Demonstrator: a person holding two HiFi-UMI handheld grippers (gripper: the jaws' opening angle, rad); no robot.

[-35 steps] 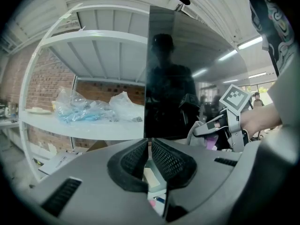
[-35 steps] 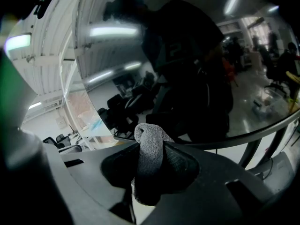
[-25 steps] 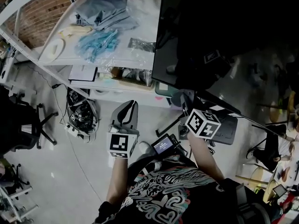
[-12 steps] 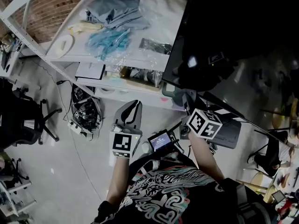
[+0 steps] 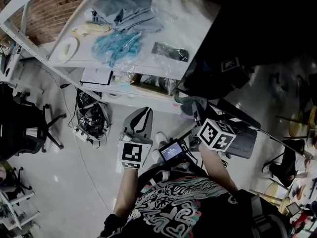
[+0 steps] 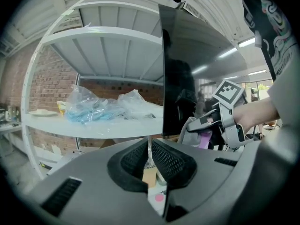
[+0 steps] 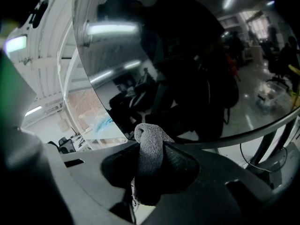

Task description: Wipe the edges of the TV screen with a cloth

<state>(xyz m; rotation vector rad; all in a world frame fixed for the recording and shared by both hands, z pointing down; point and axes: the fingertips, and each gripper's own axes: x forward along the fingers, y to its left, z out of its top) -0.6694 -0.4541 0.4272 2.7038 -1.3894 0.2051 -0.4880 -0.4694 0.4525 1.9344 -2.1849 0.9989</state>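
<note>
Right gripper: jaws clamped on grey terry cloth, folded end poking out past the tips. Glossy black flat TV screen directly ahead and above; its lower-left corner lies just beyond the cloth, contact unclear. Left gripper: jaws nearly together, thin slit, nothing held.

The TV screen runs off the top edge.
</note>
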